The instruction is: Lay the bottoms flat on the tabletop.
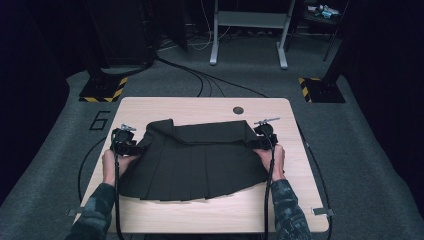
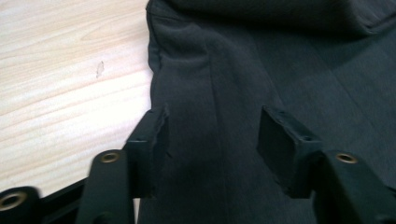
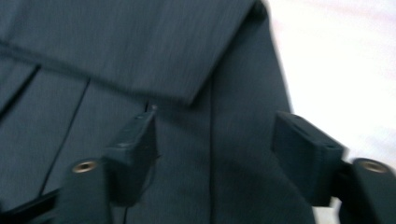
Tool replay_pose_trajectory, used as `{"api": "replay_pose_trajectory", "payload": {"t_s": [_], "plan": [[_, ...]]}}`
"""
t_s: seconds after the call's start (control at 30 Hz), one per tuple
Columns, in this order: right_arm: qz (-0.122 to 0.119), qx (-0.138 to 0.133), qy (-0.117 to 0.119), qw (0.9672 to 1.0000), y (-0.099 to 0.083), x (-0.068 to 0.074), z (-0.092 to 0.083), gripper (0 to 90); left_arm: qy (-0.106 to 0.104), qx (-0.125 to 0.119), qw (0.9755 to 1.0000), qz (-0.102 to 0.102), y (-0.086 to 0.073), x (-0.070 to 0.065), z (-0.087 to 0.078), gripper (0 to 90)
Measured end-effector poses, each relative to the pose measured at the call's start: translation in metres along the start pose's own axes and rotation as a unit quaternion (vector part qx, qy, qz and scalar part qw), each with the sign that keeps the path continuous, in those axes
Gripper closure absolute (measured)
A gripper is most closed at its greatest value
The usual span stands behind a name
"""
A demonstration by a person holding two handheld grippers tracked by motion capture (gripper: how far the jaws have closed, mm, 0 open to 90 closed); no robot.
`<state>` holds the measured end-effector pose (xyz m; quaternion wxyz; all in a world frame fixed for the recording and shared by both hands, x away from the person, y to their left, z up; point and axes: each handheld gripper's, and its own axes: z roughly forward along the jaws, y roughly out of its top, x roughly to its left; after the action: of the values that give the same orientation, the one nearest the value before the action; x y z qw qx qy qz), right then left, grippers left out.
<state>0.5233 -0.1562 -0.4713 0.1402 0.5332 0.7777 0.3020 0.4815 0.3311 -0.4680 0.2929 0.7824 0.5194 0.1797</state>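
Note:
A dark pleated skirt (image 1: pixel 195 160) lies spread on the light wooden table (image 1: pixel 210 210), its upper part folded down over the pleats. My left gripper (image 1: pixel 131 145) sits at the skirt's left edge. In the left gripper view its jaws (image 2: pixel 212 130) stand apart over the skirt (image 2: pixel 224 70), pads clear of the cloth. My right gripper (image 1: pixel 252 141) is at the skirt's right edge. In the right gripper view, which is blurred, its jaws (image 3: pixel 217 135) are also apart above the skirt's folded flap (image 3: pixel 140 51). A hand in a camouflage sleeve holds each gripper.
A round grommet hole (image 1: pixel 238 110) sits near the table's far edge. Bare wood runs along the near edge and behind the skirt. Beyond the table are floor cables (image 1: pixel 200 80), a white desk frame (image 1: pixel 248 30) and two stands with striped bases (image 1: pixel 104 90).

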Motion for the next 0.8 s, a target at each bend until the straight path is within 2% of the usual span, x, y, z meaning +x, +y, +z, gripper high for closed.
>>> {"api": "replay_pose_trajectory", "payload": {"t_s": [0.07, 0.13, 0.17, 0.27, 0.33, 0.37, 0.4, 0.43, 0.5, 0.57, 0.77, 0.8], "plan": [[-0.001, 0.009, 0.006, 0.9999, -0.008, -0.001, 0.003, 17.7, -0.011, 0.003, 0.9999, -0.006, -0.003, -0.001, -0.001, 34.8], [-0.003, 0.017, 0.007, 0.9998, -0.017, -0.001, 0.007, 13.3, -0.002, 0.007, 1.0, 0.0, -0.009, -0.003, -0.001, 31.3], [-0.005, 0.022, 0.009, 0.9997, -0.021, -0.001, 0.009, 11.4, -0.007, 0.015, 0.9999, -0.003, -0.012, -0.003, 0.001, 28.6], [-0.01, 0.037, 0.003, 0.9992, -0.03, -0.002, 0.016, 2.2, -0.001, 0.034, 0.9994, -0.006, -0.023, -0.003, 0.008, 21.4], [-0.015, 0.044, -0.006, 0.9989, -0.036, -0.002, 0.02, 0.0, -0.013, 0.045, 0.9987, -0.021, -0.03, -0.001, 0.012, 16.2], [-0.021, 0.043, -0.011, 0.9988, -0.038, 0.0, 0.02, 0.0, -0.005, 0.042, 0.9989, -0.017, -0.033, -0.002, 0.014, 15.8], [-0.025, 0.04, -0.018, 0.9987, -0.04, 0.002, 0.021, 0.0, -0.003, 0.051, 0.9986, -0.015, -0.038, -0.003, 0.016, 15.6], [-0.034, 0.039, -0.027, 0.9983, -0.041, 0.003, 0.021, 0.0, -0.007, 0.052, 0.9985, -0.017, -0.04, -0.003, 0.018, 14.1], [-0.035, 0.033, -0.025, 0.9985, -0.043, 0.005, 0.021, 0.0, 0.01, 0.041, 0.9991, -0.002, -0.046, -0.007, 0.017, 13.5], [-0.036, 0.026, -0.027, 0.9986, -0.045, 0.005, 0.02, 0.0, 0.015, 0.038, 0.9992, 0.007, -0.049, -0.009, 0.016, 13.0], [-0.034, 0.014, -0.027, 0.999, -0.052, 0.005, 0.017, 0.1, 0.017, 0.015, 0.9997, 0.002, -0.057, -0.01, 0.014, 13.1], [-0.038, 0.01, -0.029, 0.9988, -0.054, 0.004, 0.016, 0.1, 0.018, 0.018, 0.9997, 0.005, -0.057, -0.01, 0.014, 13.1]]}}
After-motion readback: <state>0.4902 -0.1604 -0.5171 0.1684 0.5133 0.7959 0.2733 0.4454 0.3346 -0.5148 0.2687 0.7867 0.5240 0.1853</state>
